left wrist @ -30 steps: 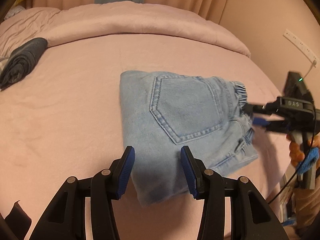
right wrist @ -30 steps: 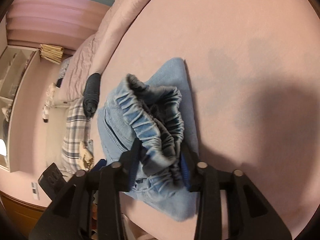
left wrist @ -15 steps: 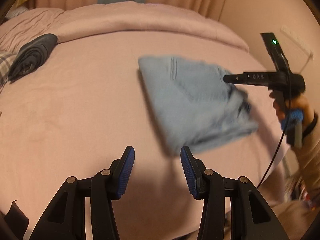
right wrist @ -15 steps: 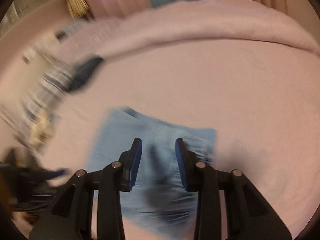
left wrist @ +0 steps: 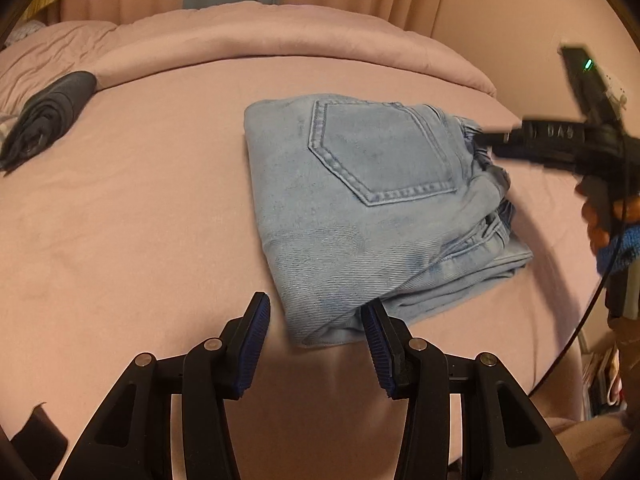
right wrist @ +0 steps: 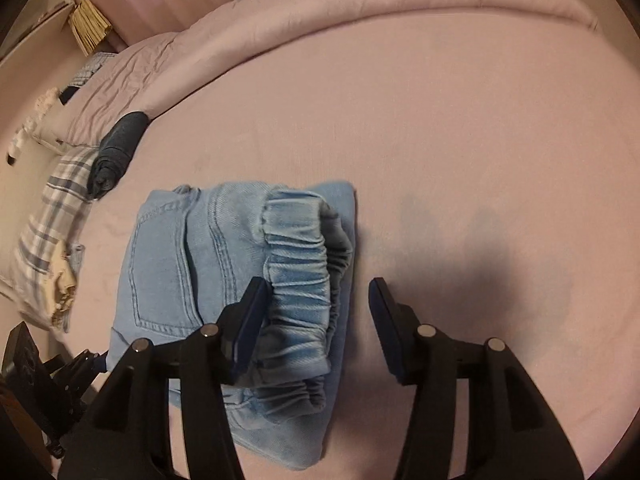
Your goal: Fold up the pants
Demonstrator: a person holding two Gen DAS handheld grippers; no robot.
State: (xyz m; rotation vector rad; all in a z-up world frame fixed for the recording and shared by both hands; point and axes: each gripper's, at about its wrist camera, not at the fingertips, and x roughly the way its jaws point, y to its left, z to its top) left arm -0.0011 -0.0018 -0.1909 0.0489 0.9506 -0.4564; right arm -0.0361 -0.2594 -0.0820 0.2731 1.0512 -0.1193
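Note:
Light blue jeans (left wrist: 372, 208) lie folded into a compact rectangle on the pink bed, back pocket up, elastic waistband at the right end. My left gripper (left wrist: 316, 340) is open and empty, just short of the near folded corner. In the right wrist view the jeans (right wrist: 240, 264) lie below my right gripper (right wrist: 318, 320), which is open above the gathered waistband and holds nothing. The right gripper also shows in the left wrist view (left wrist: 488, 144) at the waistband end.
A rolled dark garment (left wrist: 48, 116) lies at the far left of the bed; it also shows in the right wrist view (right wrist: 116, 152). A plaid pillow (right wrist: 52, 220) lies beyond it. A folded pink duvet (left wrist: 280, 36) runs along the back. The bed edge drops off at the right.
My right gripper was shut on the waistband a second ago, swung the folded jeans across, and has now opened and let them rest flat. My left gripper stayed open.

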